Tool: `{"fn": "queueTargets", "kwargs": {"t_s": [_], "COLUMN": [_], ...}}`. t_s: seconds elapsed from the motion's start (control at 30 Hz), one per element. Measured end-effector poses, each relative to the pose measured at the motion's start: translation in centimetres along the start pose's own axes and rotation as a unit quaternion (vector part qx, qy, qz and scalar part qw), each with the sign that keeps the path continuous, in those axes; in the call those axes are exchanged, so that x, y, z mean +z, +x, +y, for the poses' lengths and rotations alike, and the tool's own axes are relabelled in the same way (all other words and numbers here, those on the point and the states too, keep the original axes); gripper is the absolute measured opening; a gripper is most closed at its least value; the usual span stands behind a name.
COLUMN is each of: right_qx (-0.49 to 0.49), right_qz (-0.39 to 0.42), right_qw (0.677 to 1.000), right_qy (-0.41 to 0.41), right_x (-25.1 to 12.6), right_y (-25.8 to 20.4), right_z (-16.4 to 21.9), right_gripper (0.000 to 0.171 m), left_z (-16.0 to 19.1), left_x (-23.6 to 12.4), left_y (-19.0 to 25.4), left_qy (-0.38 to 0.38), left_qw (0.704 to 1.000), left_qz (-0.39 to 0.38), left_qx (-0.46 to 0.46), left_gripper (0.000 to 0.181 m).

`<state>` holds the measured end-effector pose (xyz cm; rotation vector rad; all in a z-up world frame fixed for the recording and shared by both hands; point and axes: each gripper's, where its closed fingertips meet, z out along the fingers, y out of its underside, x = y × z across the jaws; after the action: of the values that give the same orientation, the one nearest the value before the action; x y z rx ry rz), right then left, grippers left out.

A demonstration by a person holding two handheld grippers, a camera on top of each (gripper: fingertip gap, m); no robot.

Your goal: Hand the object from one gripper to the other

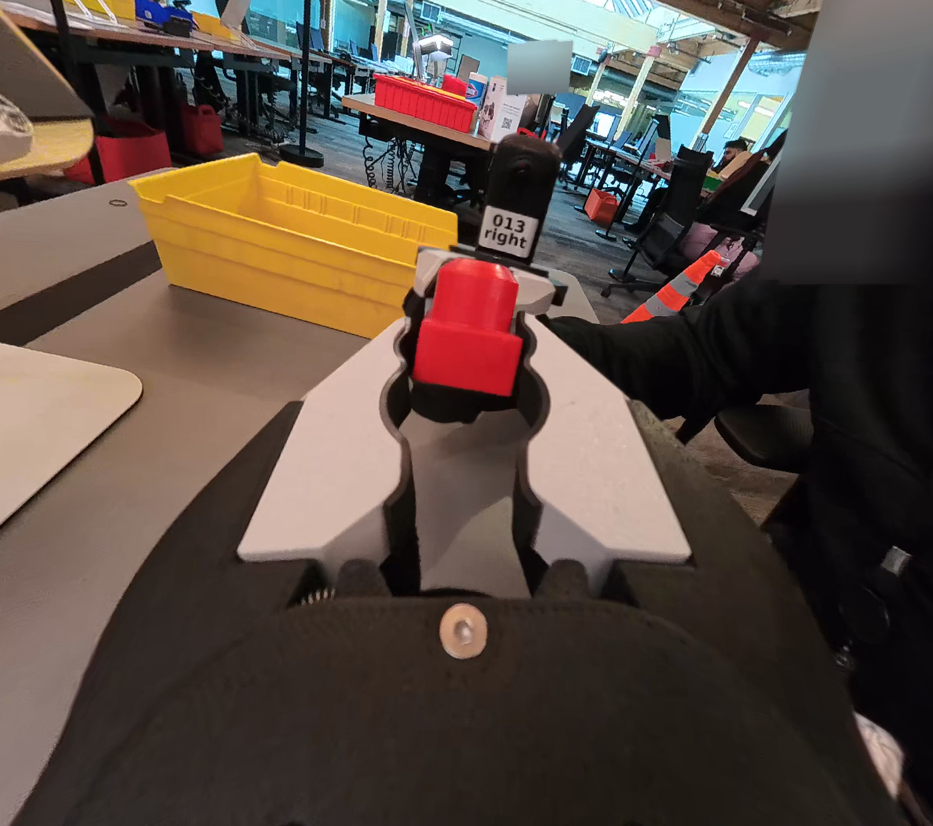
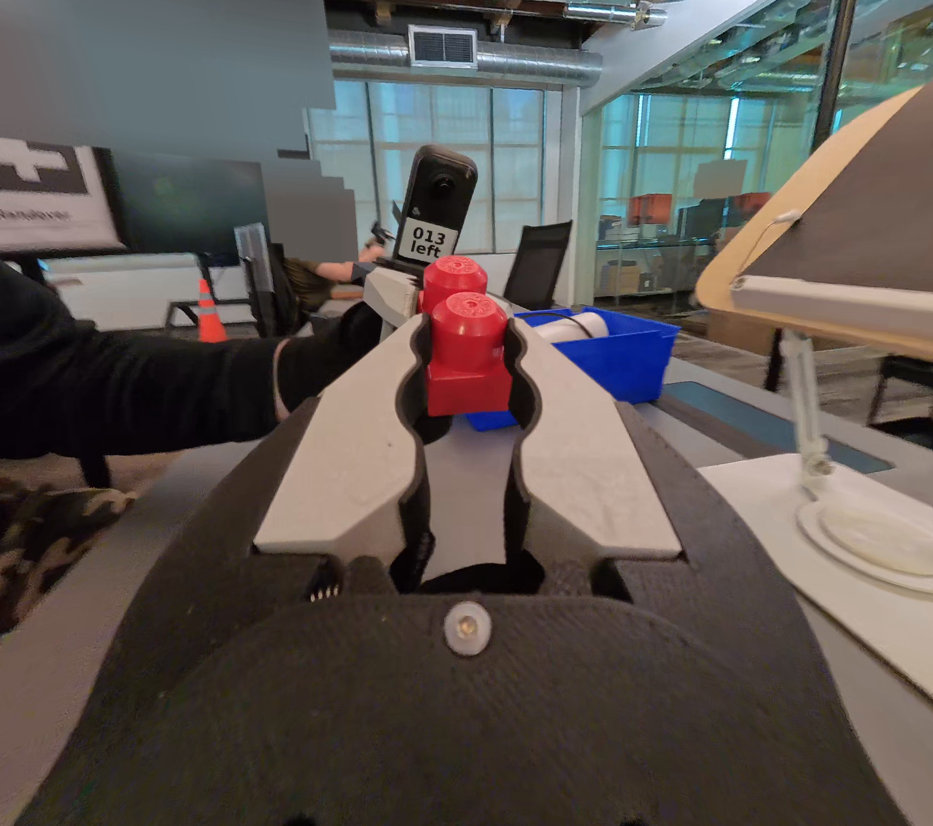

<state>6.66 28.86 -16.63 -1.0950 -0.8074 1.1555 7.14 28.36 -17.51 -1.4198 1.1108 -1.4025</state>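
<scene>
A red block (image 1: 469, 347) with a square base and two round studs is held in the air between my two grippers, which face each other. In the left wrist view my left gripper (image 1: 467, 330) is shut on the block's square base. My right gripper (image 1: 479, 284) holds the far part, behind the stud. In the right wrist view my right gripper (image 2: 468, 332) is shut on the near stud of the red block (image 2: 467, 377). A grey finger (image 2: 391, 297) of my left gripper shows beside the far stud. A person's black sleeves hold both tools.
A yellow bin (image 1: 282, 246) stands on the grey table (image 1: 202, 372) beyond and left of the handover. A white pad (image 1: 50, 413) lies at the left. A blue bin (image 2: 621, 357) holding a white thing sits behind the block. A white stand (image 2: 802, 398) on a white mat is at the right. Both grippers' tips are close together, under 4 cm apart.
</scene>
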Motion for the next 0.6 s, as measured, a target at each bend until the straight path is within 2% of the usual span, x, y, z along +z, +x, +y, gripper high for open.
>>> {"fn": "queueTargets", "kwargs": {"t_s": [0.1,0.17,0.27,0.37,0.5,0.6], "right_qx": [-0.120,-0.233,-0.379,-0.515,-0.627,-0.674], "right_qz": [0.045,0.080,0.123,0.150,0.169,0.141], "right_qw": [0.990,0.963,0.903,0.818,0.725,0.682], "right_qy": [-0.055,-0.108,-0.161,-0.206,-0.230,-0.245], "right_x": [0.1,0.3,0.6,0.8,0.9,1.0], "right_y": [0.3,0.4,0.3,0.1,-0.4,-1.0], "right_z": [0.5,1.1,1.4,1.5,0.7,1.6], "right_gripper": [0.026,0.026,0.026,0.026,0.026,0.026], "left_z": [0.1,0.4,0.6,0.5,0.4,0.5], "left_x": [-0.6,-1.1,-1.6,-2.1,-2.8,-3.1], "left_y": [-0.6,-0.9,-1.3,-1.5,-1.3,-0.8], "left_qy": [0.008,0.014,0.029,0.053,0.071,0.076], "left_qw": [0.999,0.996,0.990,0.980,0.955,0.941], "left_qz": [-0.007,-0.005,-0.010,-0.006,0.034,0.055], "left_qx": [-0.048,-0.090,-0.137,-0.193,-0.287,-0.326], "left_gripper": [0.051,0.061,0.064,0.061,0.056,0.056]}}
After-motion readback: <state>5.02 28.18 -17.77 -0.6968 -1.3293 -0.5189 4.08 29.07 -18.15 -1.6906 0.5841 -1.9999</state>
